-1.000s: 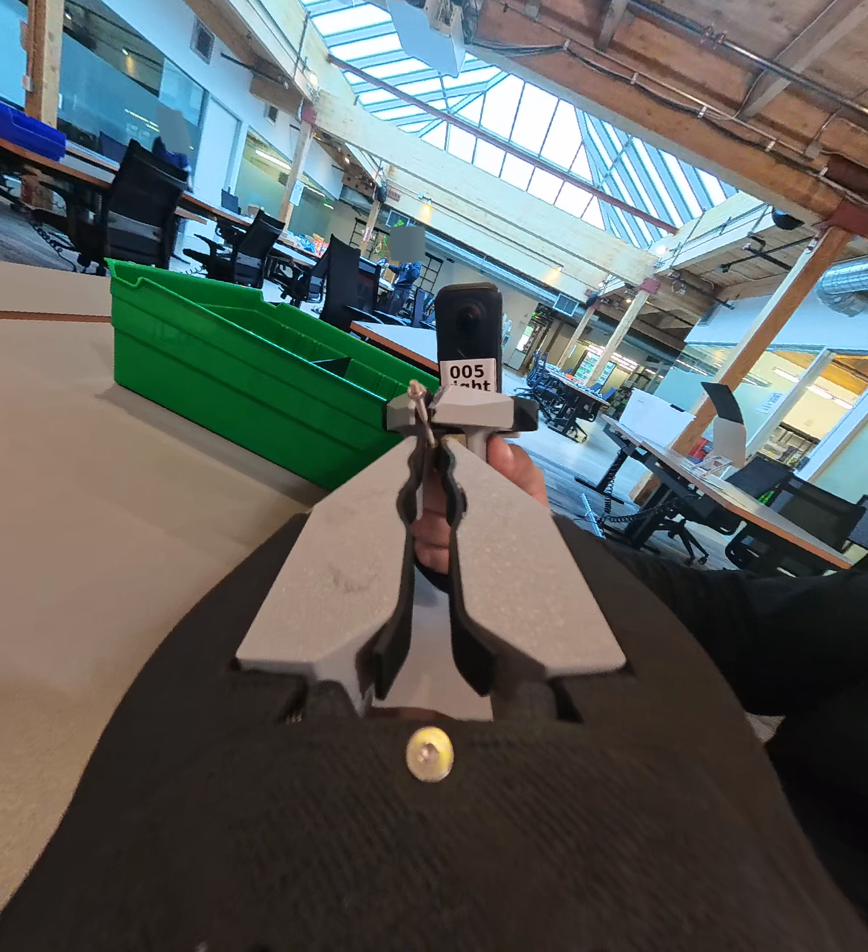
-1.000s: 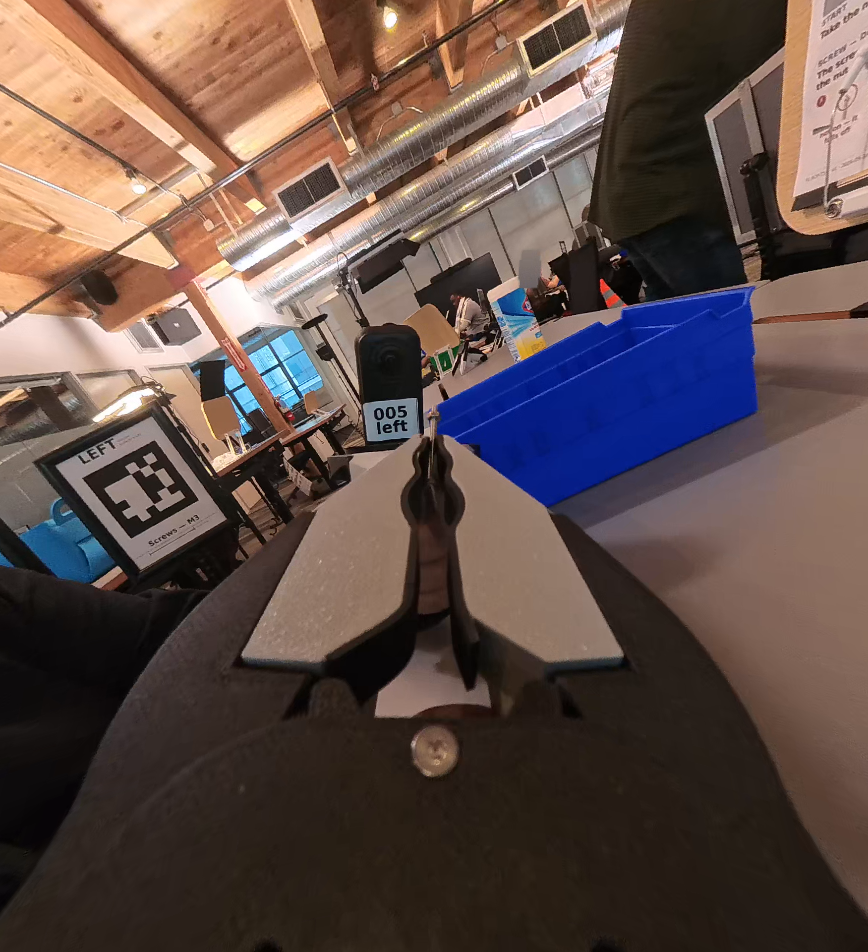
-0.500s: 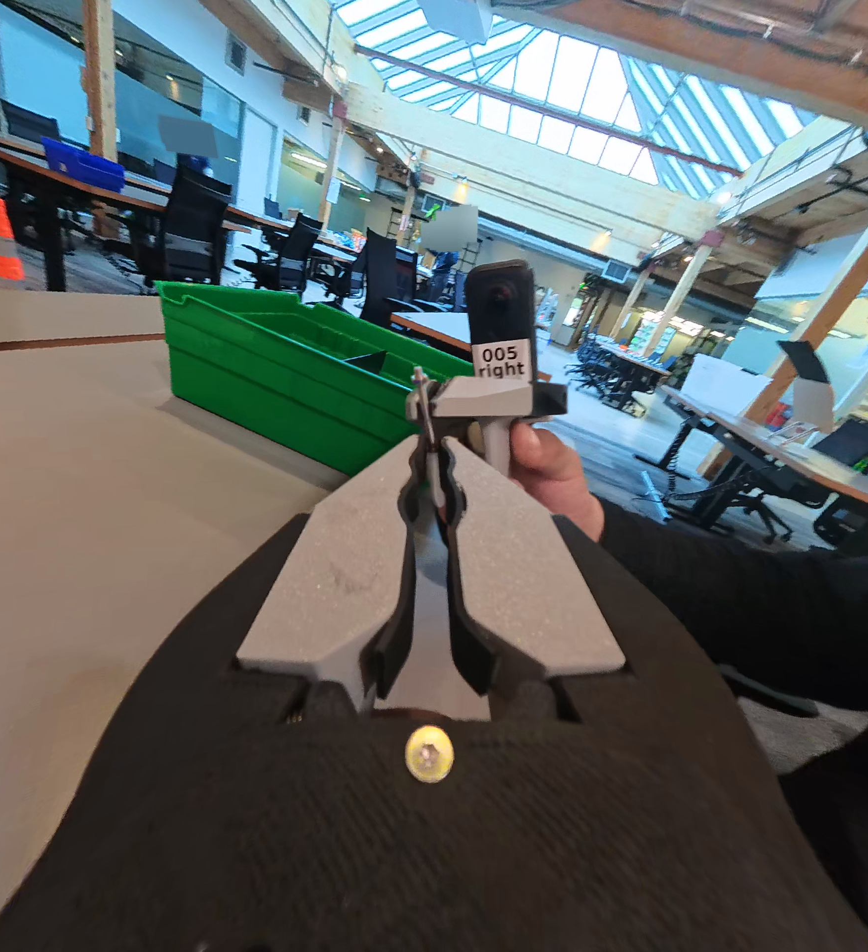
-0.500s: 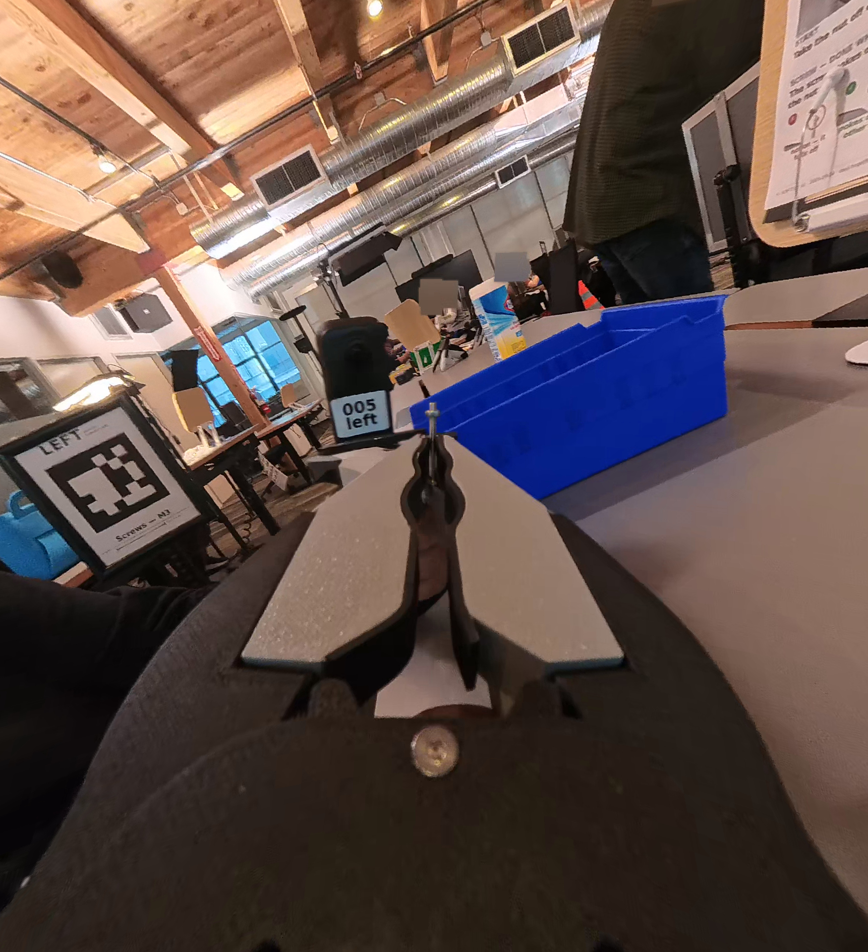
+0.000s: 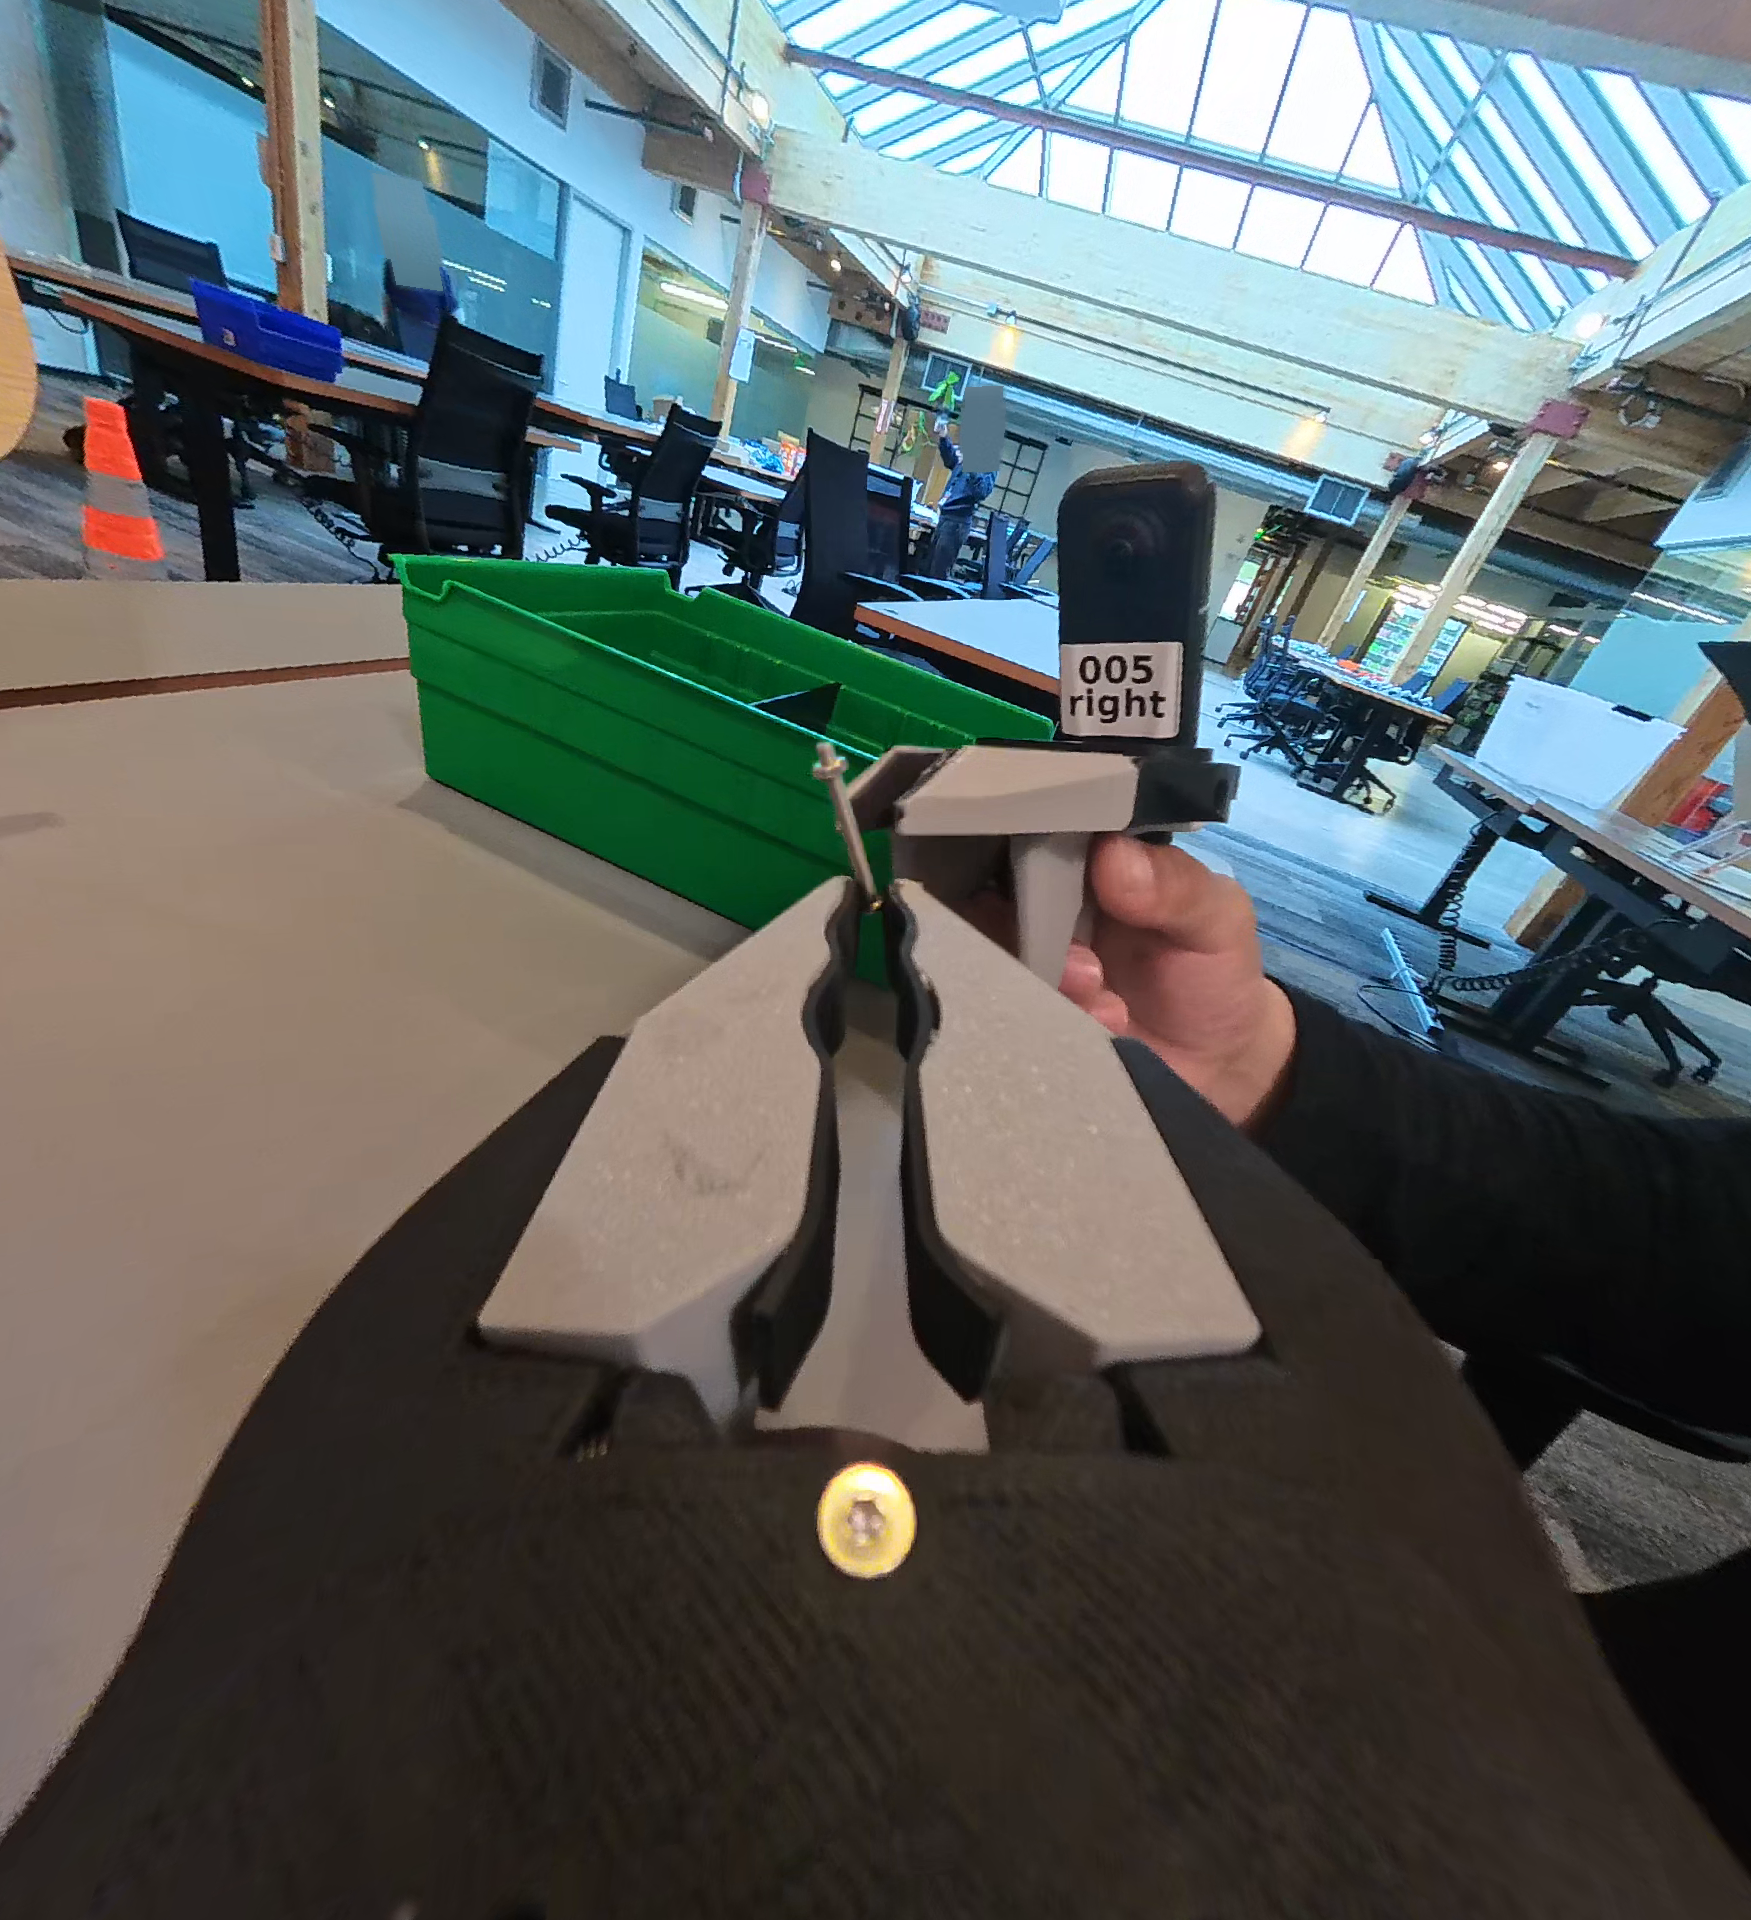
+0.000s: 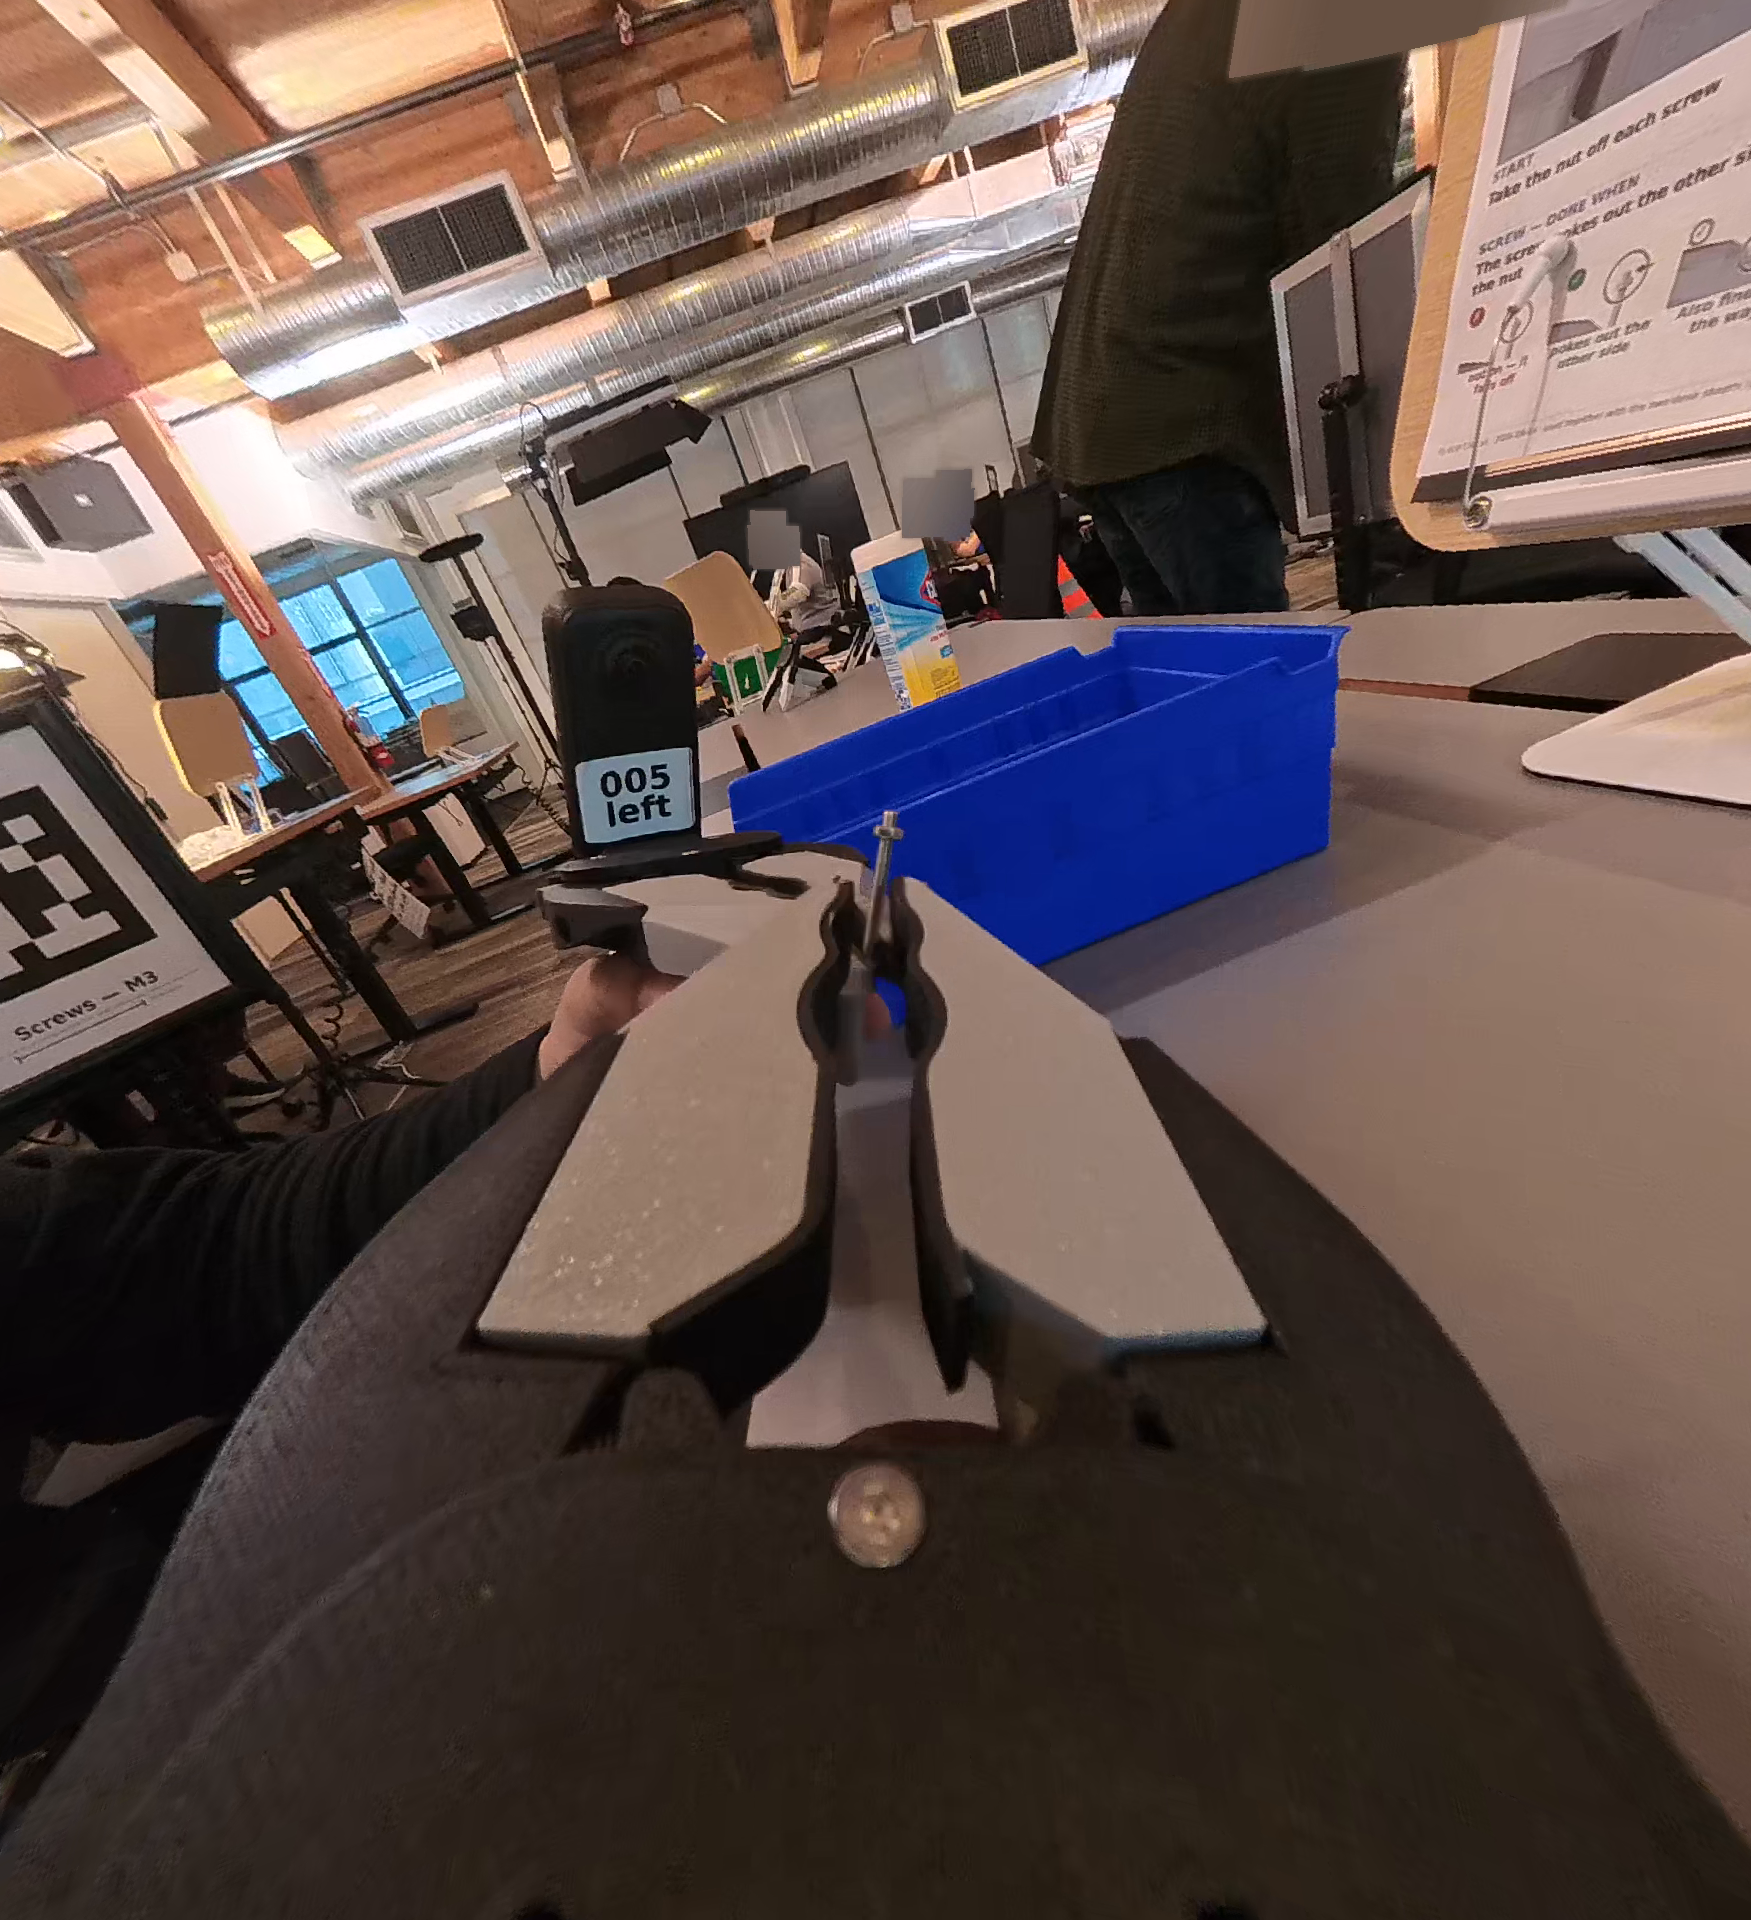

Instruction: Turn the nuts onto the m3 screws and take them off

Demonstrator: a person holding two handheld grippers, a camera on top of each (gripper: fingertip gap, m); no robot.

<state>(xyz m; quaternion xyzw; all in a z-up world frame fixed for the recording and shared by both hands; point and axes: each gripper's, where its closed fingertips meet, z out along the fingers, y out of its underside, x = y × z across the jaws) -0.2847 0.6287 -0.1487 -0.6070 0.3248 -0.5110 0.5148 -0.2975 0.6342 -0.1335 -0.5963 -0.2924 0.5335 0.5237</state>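
Above the grey table (image 5: 175, 1039), between the green bin (image 5: 642, 727) and the blue bin (image 6: 1058, 800), both grippers meet tip to tip. Left gripper (image 5: 866, 914) is closed on the lower end of the m3 screw (image 5: 847, 831); whether it pinches the nut or the bare thread there I cannot tell. Screw stands tilted, head up.

Right gripper (image 6: 866, 920): jaws look slightly parted; from the left wrist view its tips sit just beside the screw's upper shaft. Whether it actually grips I cannot tell. Nut not visible in either view.

Judgement: mid-turn, likely a re-grip between twists. To do it well:
- keep the screw axis in line with the turning gripper's roll
- hold the opposing gripper steady, pinch firm but short
- twist in small arcs, release, re-seat square
- stay over the table so a dropped nut is recoverable
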